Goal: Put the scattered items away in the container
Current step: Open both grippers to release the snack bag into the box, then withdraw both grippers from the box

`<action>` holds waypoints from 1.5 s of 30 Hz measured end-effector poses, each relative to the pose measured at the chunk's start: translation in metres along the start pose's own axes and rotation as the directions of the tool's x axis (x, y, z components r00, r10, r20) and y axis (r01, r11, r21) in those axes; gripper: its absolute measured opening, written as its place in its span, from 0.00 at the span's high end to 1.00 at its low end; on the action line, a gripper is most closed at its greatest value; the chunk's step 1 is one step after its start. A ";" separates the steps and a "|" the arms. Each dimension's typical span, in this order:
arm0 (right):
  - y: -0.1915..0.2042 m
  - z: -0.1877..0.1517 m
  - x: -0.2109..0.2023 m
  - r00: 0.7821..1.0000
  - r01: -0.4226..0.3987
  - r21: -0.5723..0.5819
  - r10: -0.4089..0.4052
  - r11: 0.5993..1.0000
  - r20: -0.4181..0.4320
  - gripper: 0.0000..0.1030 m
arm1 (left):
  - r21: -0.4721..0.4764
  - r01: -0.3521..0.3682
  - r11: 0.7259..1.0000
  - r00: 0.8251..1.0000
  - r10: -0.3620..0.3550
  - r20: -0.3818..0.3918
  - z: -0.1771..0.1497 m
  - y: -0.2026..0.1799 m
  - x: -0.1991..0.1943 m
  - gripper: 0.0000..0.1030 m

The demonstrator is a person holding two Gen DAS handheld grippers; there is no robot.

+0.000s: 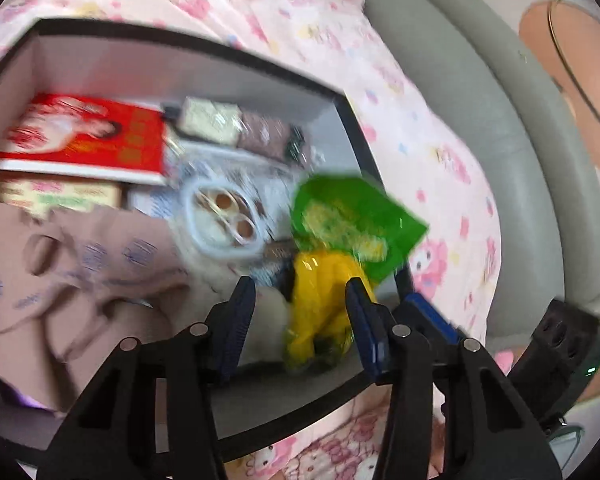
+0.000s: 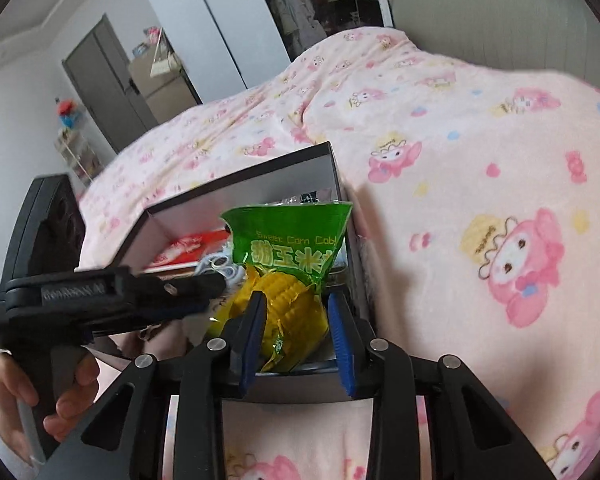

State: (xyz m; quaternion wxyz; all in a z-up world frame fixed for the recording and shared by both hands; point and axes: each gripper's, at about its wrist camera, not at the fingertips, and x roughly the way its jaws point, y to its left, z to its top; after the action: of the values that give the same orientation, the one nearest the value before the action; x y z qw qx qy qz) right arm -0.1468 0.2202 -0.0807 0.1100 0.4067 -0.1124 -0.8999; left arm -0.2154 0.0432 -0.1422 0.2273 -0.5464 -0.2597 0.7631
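- Now we set the sweet corn packet (image 2: 288, 276) into the box (image 2: 236, 178) at its near right corner.
- Right gripper (image 2: 296, 336) jaws stand wide around it; left gripper (image 1: 300, 320) jaws likewise wide, so we let it settle.

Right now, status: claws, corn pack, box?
Right claw open around corn pack, not clamped. Left claw open alongside. Pack upright in box corner, over scissors. Nothing blocking.

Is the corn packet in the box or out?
In. The corn packet stands inside the box at its near corner, green top poking above the rim, between the right gripper's open jaws.
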 end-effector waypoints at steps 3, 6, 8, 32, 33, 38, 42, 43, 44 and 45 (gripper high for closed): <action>0.000 -0.004 0.001 0.999 0.033 -0.029 -0.033 0.999 -0.004 0.73 | 0.008 0.049 0.999 0.997 -0.049 -0.059 -0.001 -0.004 0.008 0.54; 0.001 -0.006 -0.002 0.999 0.048 -0.038 -0.048 0.998 -0.003 0.73 | 0.015 0.061 0.998 0.997 -0.060 -0.042 -0.003 -0.005 -0.001 0.54; 0.001 -0.007 -0.005 0.998 0.055 -0.038 -0.055 0.998 -0.004 0.73 | 0.039 0.021 0.999 1.000 -0.021 0.013 -0.005 -0.008 -0.016 0.52; 0.107 0.025 -0.161 0.970 0.148 -0.036 -0.138 0.988 0.200 0.22 | 0.034 -0.607 0.794 0.624 0.450 0.639 -0.092 -0.086 -0.286 0.01; 0.112 0.014 -0.169 0.970 0.149 -0.047 -0.137 0.988 0.199 0.22 | 0.029 -0.611 0.791 0.617 0.452 0.644 -0.103 -0.088 -0.292 0.01; 0.117 -0.029 -0.198 0.957 0.187 -0.048 -0.170 0.981 0.236 0.22 | 0.016 -0.599 0.800 0.638 0.466 0.613 -0.160 -0.074 -0.302 0.01; 0.116 -0.064 -0.214 0.951 0.221 -0.030 -0.208 0.975 0.228 0.22 | -0.006 -0.592 0.806 0.649 0.480 0.590 -0.198 -0.062 -0.298 0.01; 0.117 -0.070 -0.216 0.952 0.221 -0.034 -0.208 0.975 0.227 0.22 | -0.008 -0.585 0.811 0.648 0.473 0.597 -0.206 -0.061 -0.299 0.01; 0.117 -0.074 -0.217 0.952 0.221 -0.039 -0.207 0.974 0.224 0.22 | -0.012 -0.576 0.817 0.643 0.463 0.610 -0.216 -0.062 -0.300 0.01; 0.118 -0.079 -0.218 0.952 0.226 -0.045 -0.211 0.973 0.221 0.22 | -0.007 -0.573 0.820 0.637 0.450 0.626 -0.225 -0.064 -0.301 0.01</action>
State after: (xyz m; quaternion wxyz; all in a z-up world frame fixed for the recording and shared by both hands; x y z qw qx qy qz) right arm 0.0659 0.1627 0.0574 0.0113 0.3131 -0.0464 -0.9485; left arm 0.0928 -0.0642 0.0541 -0.0423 -0.3012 -0.0768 0.9495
